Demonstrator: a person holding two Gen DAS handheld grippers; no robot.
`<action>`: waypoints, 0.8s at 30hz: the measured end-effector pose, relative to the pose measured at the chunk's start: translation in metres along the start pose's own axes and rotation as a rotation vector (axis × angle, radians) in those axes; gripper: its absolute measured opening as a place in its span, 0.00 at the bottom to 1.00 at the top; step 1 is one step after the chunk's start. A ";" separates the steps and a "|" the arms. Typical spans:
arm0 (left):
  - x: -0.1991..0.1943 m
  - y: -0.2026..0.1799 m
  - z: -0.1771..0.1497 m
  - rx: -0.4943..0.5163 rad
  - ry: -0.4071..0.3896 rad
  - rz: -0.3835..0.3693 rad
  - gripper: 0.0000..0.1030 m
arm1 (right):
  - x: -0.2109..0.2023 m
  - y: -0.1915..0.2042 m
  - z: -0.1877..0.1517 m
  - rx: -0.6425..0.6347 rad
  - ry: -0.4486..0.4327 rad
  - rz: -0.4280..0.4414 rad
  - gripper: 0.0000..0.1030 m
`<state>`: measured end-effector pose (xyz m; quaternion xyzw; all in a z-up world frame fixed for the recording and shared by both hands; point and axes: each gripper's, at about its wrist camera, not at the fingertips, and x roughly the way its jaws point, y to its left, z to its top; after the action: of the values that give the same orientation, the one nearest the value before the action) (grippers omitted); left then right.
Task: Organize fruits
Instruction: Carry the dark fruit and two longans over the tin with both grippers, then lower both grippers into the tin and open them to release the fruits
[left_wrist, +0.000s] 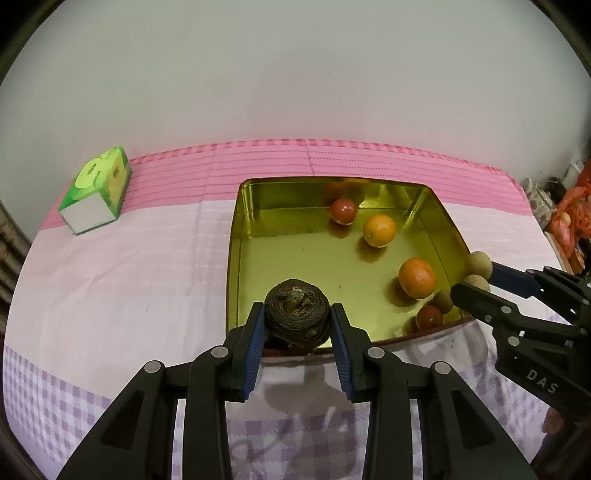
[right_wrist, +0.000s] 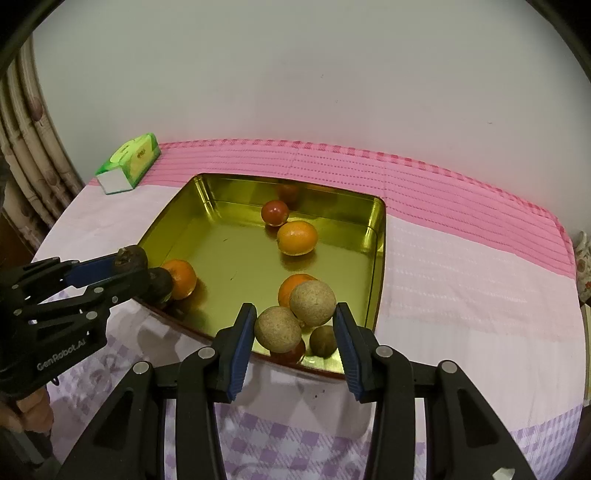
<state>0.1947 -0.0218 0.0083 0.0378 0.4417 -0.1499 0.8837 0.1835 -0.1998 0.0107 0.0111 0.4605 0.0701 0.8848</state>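
Left gripper (left_wrist: 297, 325): both blue-padded fingers (left_wrist: 255, 350) pressed against opposite sides of a dark, rough round fruit (left_wrist: 297, 314), held at the fingertips.

Right gripper (right_wrist: 295, 325): fingers (right_wrist: 242, 343) clamped on a pair of tan round fruits (right_wrist: 295, 314), side by side between the pads.

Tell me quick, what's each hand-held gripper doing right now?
Left hand-held gripper: closed on a dark brown water chestnut.
Right hand-held gripper: closed on two tan longans.

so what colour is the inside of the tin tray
Shiny gold-yellow, mirror-like, reflecting the fruit in the tin tray. It shows best in the right wrist view.
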 end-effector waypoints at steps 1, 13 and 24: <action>0.002 -0.001 0.001 0.002 0.003 -0.002 0.35 | 0.002 0.000 0.001 -0.001 0.001 -0.001 0.39; 0.029 -0.009 0.012 0.021 0.036 -0.013 0.35 | 0.030 -0.005 0.006 0.007 0.045 0.003 0.39; 0.038 -0.013 0.012 0.032 0.040 -0.001 0.35 | 0.046 -0.006 0.001 0.022 0.077 0.003 0.39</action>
<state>0.2219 -0.0451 -0.0139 0.0546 0.4567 -0.1569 0.8740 0.2110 -0.1999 -0.0262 0.0191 0.4951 0.0666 0.8661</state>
